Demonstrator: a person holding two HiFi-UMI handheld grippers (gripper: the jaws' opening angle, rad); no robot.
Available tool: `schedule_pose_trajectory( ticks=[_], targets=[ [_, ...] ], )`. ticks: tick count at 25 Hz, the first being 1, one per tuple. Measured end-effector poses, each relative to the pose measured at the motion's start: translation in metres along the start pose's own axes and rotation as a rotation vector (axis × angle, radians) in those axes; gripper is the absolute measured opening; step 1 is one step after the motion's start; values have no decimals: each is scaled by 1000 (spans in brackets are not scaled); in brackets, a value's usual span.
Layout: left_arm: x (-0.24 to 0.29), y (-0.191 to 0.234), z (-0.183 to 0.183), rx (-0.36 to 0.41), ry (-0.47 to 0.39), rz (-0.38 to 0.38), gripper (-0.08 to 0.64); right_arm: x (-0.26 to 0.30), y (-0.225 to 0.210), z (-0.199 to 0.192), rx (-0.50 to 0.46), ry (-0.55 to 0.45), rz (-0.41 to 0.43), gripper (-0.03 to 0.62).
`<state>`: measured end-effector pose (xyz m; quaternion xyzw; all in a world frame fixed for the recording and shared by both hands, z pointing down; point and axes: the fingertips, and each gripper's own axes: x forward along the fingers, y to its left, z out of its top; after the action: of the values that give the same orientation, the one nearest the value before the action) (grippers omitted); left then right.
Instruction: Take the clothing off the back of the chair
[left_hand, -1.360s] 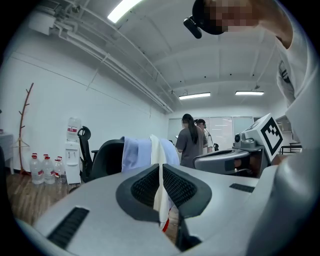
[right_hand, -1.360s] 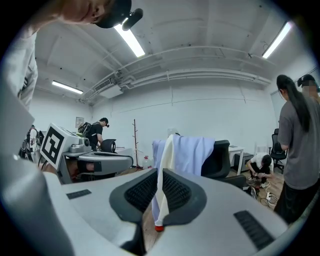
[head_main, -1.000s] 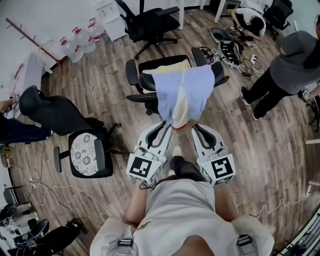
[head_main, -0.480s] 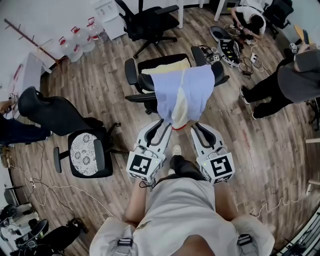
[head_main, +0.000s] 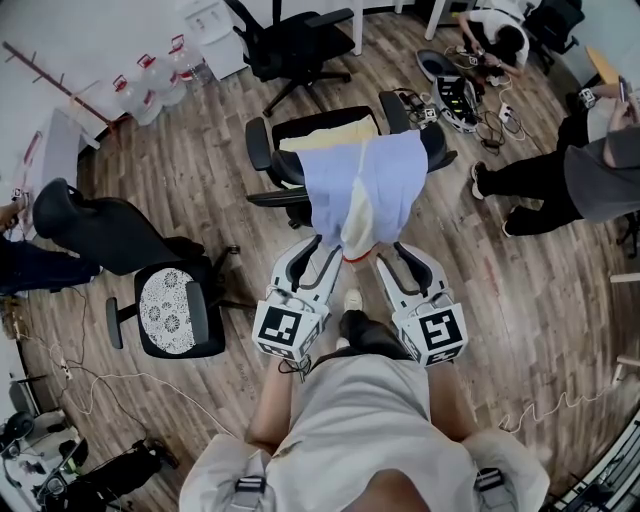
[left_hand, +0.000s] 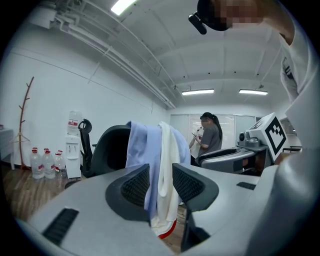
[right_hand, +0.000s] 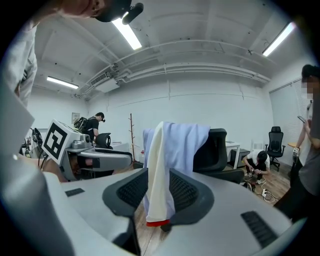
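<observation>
The clothing (head_main: 362, 185), a light blue shirt with a cream piece inside (its lower edge is red), hangs over the back of the black chair (head_main: 287, 165), which stands on the wooden floor (head_main: 200, 170). Its end hangs down toward the person. The left tongs (head_main: 314, 244) and the right tongs (head_main: 396, 250) point at this hanging end, one from each side, just beside it. Both tongs are open, and their jaws have just been opening. In each gripper view the cloth shows in the gap between the jaws, but the pads do not press on it.
</observation>
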<state>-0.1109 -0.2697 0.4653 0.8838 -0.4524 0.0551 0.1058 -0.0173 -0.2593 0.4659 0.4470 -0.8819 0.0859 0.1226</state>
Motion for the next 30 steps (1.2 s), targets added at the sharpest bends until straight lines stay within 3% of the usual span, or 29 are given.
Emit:
schedule_pose_trajectory(
  ticks=[30],
  targets=[
    [25,27,-22,-21,33,4,263,28,-16,-18,22,49,-36,281]
  ],
)
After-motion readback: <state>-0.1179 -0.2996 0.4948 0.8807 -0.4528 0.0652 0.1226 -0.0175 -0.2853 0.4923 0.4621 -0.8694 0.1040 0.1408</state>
